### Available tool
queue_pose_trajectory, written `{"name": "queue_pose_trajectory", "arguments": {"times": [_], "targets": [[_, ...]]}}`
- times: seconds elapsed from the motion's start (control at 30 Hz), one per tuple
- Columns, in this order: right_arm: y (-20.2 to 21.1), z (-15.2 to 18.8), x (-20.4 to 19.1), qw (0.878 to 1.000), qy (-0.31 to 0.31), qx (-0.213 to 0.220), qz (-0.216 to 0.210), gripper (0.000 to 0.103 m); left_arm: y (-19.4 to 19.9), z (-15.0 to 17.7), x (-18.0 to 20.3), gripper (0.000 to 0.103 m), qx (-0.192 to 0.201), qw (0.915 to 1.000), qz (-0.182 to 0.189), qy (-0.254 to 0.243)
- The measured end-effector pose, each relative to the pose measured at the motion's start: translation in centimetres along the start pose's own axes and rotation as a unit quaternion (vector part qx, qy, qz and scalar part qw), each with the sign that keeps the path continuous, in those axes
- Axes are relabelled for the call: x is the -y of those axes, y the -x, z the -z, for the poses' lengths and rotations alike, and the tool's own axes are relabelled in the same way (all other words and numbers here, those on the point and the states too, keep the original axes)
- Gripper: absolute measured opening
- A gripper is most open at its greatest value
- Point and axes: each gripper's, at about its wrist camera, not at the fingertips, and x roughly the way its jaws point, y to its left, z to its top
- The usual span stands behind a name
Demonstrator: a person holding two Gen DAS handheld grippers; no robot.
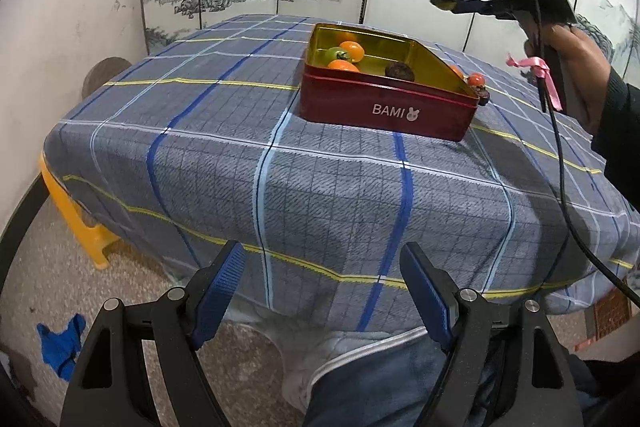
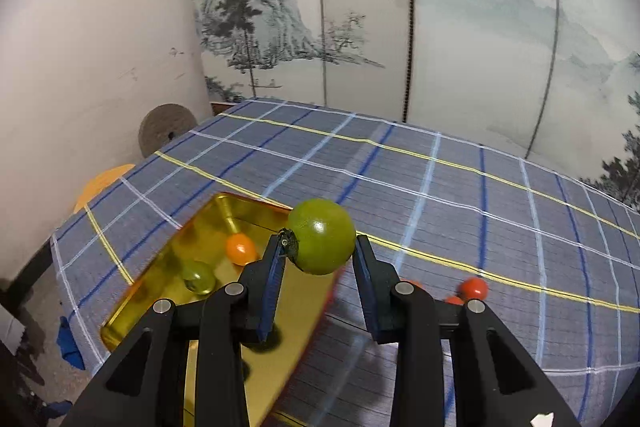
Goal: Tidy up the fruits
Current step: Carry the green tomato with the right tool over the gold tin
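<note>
Behind everything stands a folding screen (image 2: 360,27) painted with misty mountains and pines. In front of it your surface (image 1: 280,187) is draped in a grey-blue checked cloth with blue, white and yellow lines. On the cloth sits a red tin (image 1: 384,107), gold inside, lettered BAMI on its near wall. Inside the tin lie orange fruits (image 1: 352,51), a green one (image 1: 336,55) and a dark brownish one (image 1: 400,71). Just outside the tin's right corner, on the cloth, you have a few small red fruits (image 2: 474,287) close together.

Your left gripper (image 1: 322,291) hangs low before the surface's near edge, its blue pads wide apart with nothing between them. Your right gripper (image 2: 320,251) is up in the air above the right end of the tin, clamped on a green tomato (image 2: 322,237); its dark stem end presses against the left pad, and the fruit is clear of the tin and the cloth.
</note>
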Motion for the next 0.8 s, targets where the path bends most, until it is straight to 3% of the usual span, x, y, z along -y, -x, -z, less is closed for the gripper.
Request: {"name": "queue_pose_trajectory", "arguments": {"times": [0.57, 0.8], "targets": [[-6.3, 0.5, -2.3, 0.997, 0.006, -0.078, -0.022, 0.032, -1.7, 0.9, -2.6, 0.080, -0.021, 0.9993, -0.004, 0.029], [-9.0, 1.6, -3.4, 0.990, 0.027, -0.134, -0.028, 0.032, -2.3, 1.1, -3.1, 0.080, -0.029, 0.9989, -0.003, 0.037]]}}
